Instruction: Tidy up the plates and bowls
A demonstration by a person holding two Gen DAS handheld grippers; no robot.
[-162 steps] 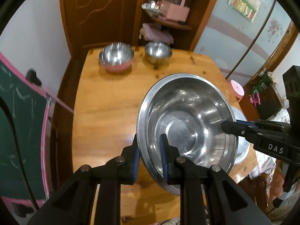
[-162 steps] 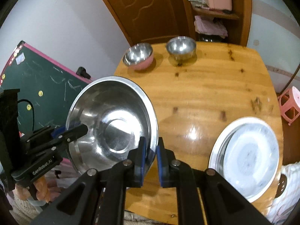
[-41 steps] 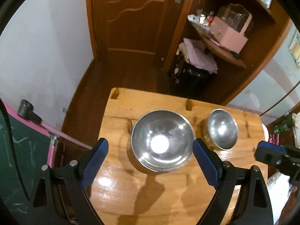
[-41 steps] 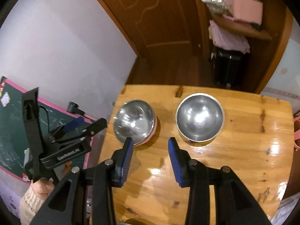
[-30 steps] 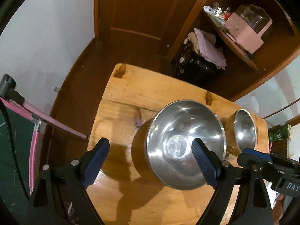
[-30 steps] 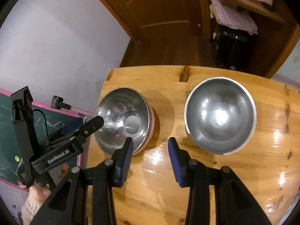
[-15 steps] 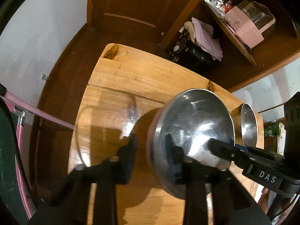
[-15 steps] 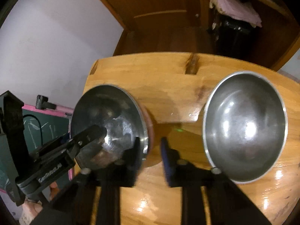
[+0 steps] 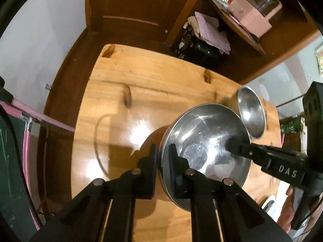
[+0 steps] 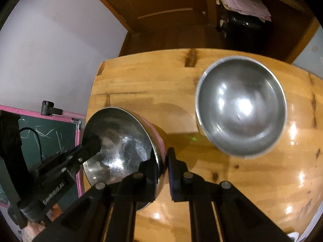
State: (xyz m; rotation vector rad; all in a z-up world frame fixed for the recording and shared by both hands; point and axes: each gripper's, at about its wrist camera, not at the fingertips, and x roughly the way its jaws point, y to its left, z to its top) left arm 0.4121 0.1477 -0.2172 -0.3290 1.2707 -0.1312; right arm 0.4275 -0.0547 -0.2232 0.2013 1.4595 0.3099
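Note:
A steel bowl with a pink outside [image 9: 208, 141] [image 10: 119, 139] is held between both grippers over the left part of the wooden table [image 9: 125, 84] [image 10: 145, 84]. My left gripper [image 9: 163, 161] is closing tight on its left rim, one pad inside and one outside. My right gripper [image 10: 163, 166] is closing tight on the opposite rim, which sits between its pads. The bowl is tilted and casts a shadow on the wood. Each gripper shows in the other's view: the right gripper [image 9: 236, 147] and the left gripper [image 10: 90, 143]. A plain steel bowl [image 9: 251, 115] [image 10: 240, 104] stands to the right, apart.
A green chalkboard with a pink frame [image 9: 12, 145] [image 10: 50, 133] stands off the table's left edge. Beyond the far edge are a wooden door [image 9: 129, 6] and a shelf with pink cloth [image 9: 210, 28]. A white plate edge [image 9: 268, 203] shows at the near right.
Both grippers have come down from above the two bowls and closed on opposite rims of the pink bowl. It now sits tilted and nearer the table's left edge.

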